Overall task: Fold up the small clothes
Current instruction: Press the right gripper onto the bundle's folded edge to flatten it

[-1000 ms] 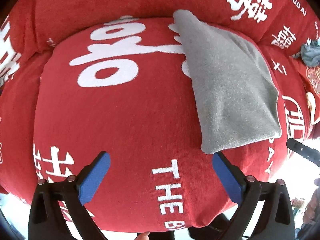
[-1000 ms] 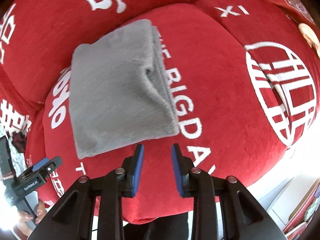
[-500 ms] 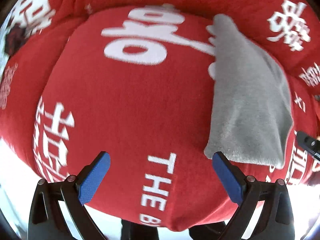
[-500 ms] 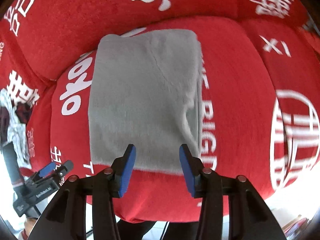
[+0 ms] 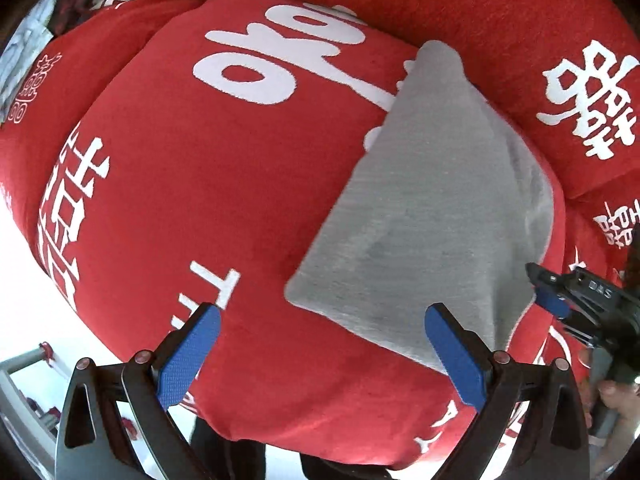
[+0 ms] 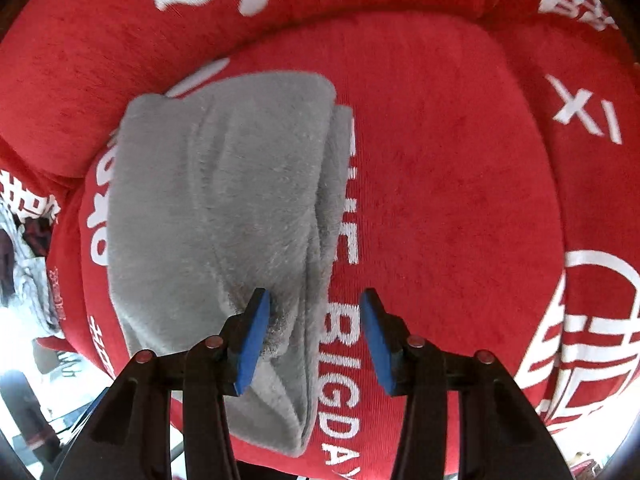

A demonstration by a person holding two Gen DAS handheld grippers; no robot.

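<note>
Grey cloth [image 5: 420, 220], folded into a long, thick pad, lying flat on a red cushion [image 5: 200, 200] printed with big white lettering. Far end close to the cushion's back edge, near end reaching the front edge, over the white "THE BIGDAY" print that runs there. From the left wrist camera, seen on the right half of the cushion, set at a slant; from the right wrist camera, seen on the left half. Fuzzy nap on top, stacked layers showing along the long side that faces the bare red.

Left gripper [image 5: 322, 316] pointing down at the cushion's front edge, blue pads spread wide, nothing clamped. Left pad over bare red beside the letters, right pad over the near edge of the cloth; touching or not, cannot tell.

Right gripper [image 6: 314, 300] tilted steeply down over the near end of the cloth [image 6: 240, 208], jaws about half apart, having just been opening. Layered side of the cloth between the pads: left pad at the fuzzy top, right pad clear of it over the bare cushion [image 6: 440, 200]. No squeeze on the cloth. From the left camera, tip of the right gripper [image 5: 552, 296] visible just beside the cloth's near right corner.
</note>
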